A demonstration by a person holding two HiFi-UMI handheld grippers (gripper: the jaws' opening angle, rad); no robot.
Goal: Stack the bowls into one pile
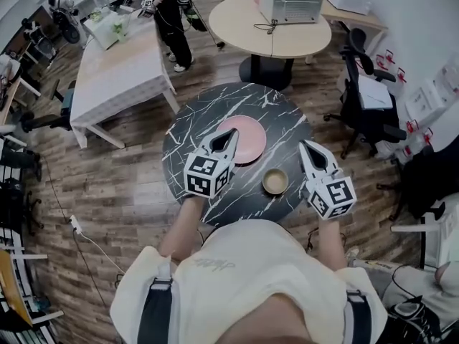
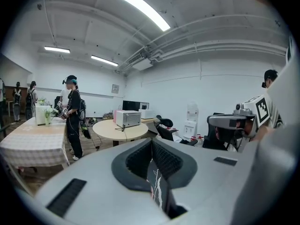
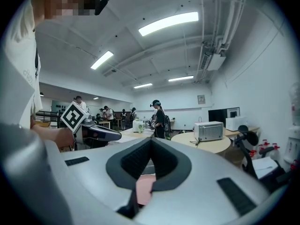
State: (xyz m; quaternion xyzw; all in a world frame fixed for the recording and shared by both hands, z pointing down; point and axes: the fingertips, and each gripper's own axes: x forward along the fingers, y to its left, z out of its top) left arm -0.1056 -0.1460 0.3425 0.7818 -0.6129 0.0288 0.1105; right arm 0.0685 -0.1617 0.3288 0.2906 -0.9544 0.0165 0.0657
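A wide pink bowl (image 1: 244, 140) sits at the middle of the round black marble table (image 1: 193, 120). To its right and nearer me stands a small tan bowl (image 1: 275, 180). My left gripper (image 1: 231, 136) hovers over the pink bowl's left rim, jaws shut with nothing in them. My right gripper (image 1: 307, 147) is off to the right of both bowls, above the table's right part, jaws together and empty. Through the left gripper view's jaw gap only marble (image 2: 157, 187) shows. In the right gripper view a pink patch of the bowl (image 3: 144, 189) shows below the jaws.
Behind the marble table stands a round beige table (image 1: 287, 34) bearing a white appliance (image 1: 289, 3). A table with a white cloth (image 1: 118, 67) is at the back left, with a person (image 1: 172, 13) standing beside it. An office chair (image 1: 366, 99) stands to the right.
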